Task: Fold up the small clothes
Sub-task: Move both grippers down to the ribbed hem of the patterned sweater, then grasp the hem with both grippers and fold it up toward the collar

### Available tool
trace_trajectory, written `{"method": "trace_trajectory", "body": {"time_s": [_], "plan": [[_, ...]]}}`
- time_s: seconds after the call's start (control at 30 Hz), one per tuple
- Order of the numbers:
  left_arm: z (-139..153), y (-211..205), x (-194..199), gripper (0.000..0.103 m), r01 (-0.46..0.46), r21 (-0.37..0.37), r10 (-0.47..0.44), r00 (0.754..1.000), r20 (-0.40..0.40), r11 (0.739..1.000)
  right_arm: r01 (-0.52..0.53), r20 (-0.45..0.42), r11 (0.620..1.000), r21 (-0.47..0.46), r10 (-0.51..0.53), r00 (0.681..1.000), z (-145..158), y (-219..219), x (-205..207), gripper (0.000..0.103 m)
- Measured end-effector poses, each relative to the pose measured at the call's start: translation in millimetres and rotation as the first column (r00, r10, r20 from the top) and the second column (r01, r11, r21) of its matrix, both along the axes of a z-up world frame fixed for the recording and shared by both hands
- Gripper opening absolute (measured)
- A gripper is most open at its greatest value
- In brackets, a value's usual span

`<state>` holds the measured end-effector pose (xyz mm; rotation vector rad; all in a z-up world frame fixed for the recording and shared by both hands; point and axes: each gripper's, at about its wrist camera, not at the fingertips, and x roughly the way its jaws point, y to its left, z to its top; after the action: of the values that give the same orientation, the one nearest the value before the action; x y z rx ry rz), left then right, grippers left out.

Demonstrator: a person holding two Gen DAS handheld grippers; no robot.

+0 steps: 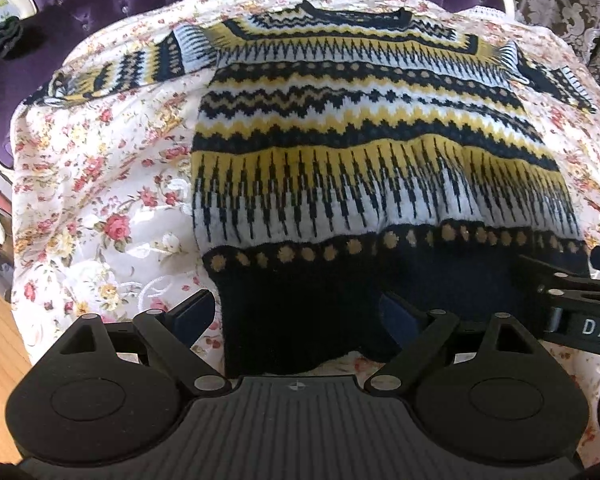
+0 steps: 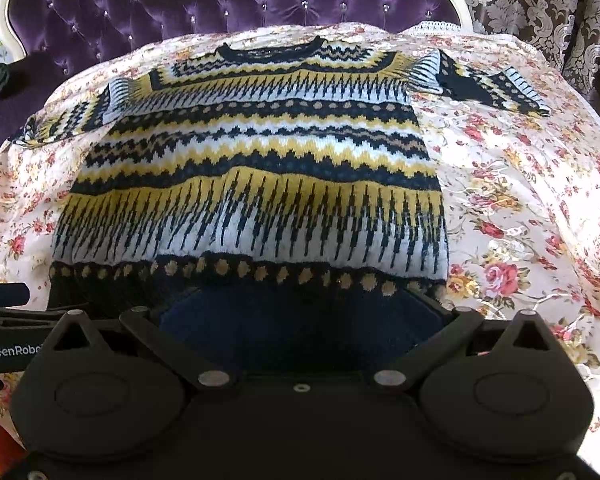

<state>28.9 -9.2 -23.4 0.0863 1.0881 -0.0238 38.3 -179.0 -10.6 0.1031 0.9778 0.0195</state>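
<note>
A patterned sweater (image 1: 364,140) lies flat, sleeves spread, on the floral cover (image 1: 100,208). At its dark hem, the left gripper (image 1: 300,312) and right gripper (image 2: 304,320) stand spread, pinching nothing. The folding looks about to begin; next each must close on the hem.

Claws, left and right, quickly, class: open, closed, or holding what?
Left claw: open, straddling the dark hem of the yellow, white and navy patterned knitted sweater, not pinching.
Right claw: open, over the same hem.
</note>
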Motion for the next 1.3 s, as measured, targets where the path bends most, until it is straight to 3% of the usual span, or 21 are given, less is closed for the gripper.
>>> {"method": "trace_trajectory", "body": {"time_s": [0.13,0.3,0.57,0.73,0.93,1.1,1.3], "plan": [[-2.1,-1.0,6.6,0.09,0.002,0.012,-0.001,1.0,-0.023,1.0,-0.004,-0.062,1.0,0.002,0.004,0.998,-5.0,0.7,8.6,0.102],[-6.4,1.3,15.8,0.09,0.012,-0.035,-0.014,0.997,-0.075,0.999,-0.014,-0.15,1.0,-0.007,0.012,0.989,-12.7,0.9,19.9,0.102],[-16.0,8.3,28.8,0.089,-0.01,-0.167,-0.022,0.982,-0.19,0.986,-0.039,-0.174,0.999,-0.02,0.035,0.984,-12.3,1.8,31.1,0.102],[-15.7,10.6,36.8,0.089,-0.003,-0.156,-0.031,0.976,-0.214,0.988,-0.062,-0.199,0.998,-0.023,0.056,0.978,-14.0,3.4,40.2,0.102],[-11.4,18.1,56.3,0.089,-0.007,-0.197,-0.044,0.967,-0.252,0.98,-0.076,-0.185,0.997,-0.022,0.071,0.98,-8.9,2.0,49.5,0.102],[-4.8,21.7,77.3,0.089,-0.012,-0.178,-0.031,0.971,-0.235,0.984,-0.079,-0.164,0.997,-0.023,0.074,0.984,-3.7,-3.4,60.1,0.102],[14.3,12.5,107.4,0.089,0.019,-0.032,-0.021,0.997,-0.079,0.999,-0.035,-0.111,0.999,0.024,0.038,0.993,4.7,-28.0,81.4,0.102]]}}
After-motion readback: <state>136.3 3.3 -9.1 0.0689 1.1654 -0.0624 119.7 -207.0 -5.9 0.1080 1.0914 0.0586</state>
